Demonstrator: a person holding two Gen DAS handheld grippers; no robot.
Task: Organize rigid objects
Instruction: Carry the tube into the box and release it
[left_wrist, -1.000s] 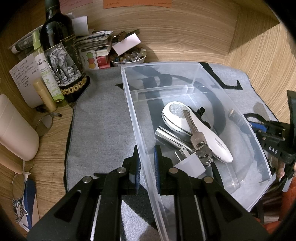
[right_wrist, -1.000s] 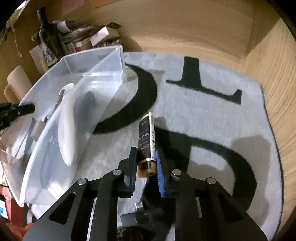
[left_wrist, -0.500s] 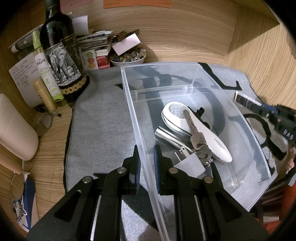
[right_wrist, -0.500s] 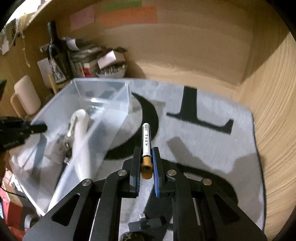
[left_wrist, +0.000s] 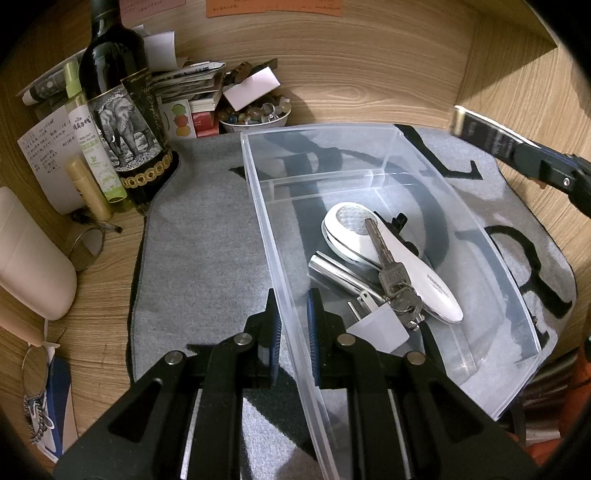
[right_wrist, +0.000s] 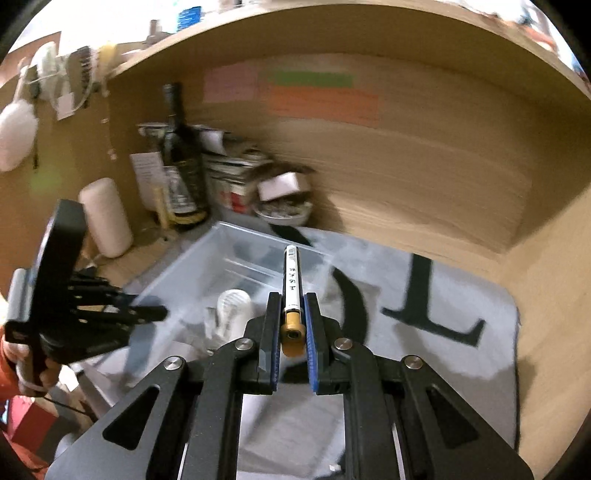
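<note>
Slim tube (right_wrist: 291, 280) with gold cap, white label and dark print pinched by the cap end in right claw (right_wrist: 291, 332), pointing forward, held in the air above the far right side of clear plastic bin (left_wrist: 373, 127). Seen again from the left wrist as a dark blurred tube at the upper right, above the bin's far corner. Bin standing on grey mat (left_wrist: 207, 236) with black lettering, spread over wooden counter (left_wrist: 107, 254). Inside the bin: white handheld device (left_wrist: 399, 269), keys (left_wrist: 395, 280) lying across it, metal cylinder (left_wrist: 340, 273), white plug adapter (left_wrist: 380, 325). Left claw (left_wrist: 293, 321) pressed tight on the bin's near left wall. Wine bottle (left_wrist: 122, 110) with elephant label, papers and bowl of trinkets (left_wrist: 255, 116) crowded at the counter's back left.
</note>
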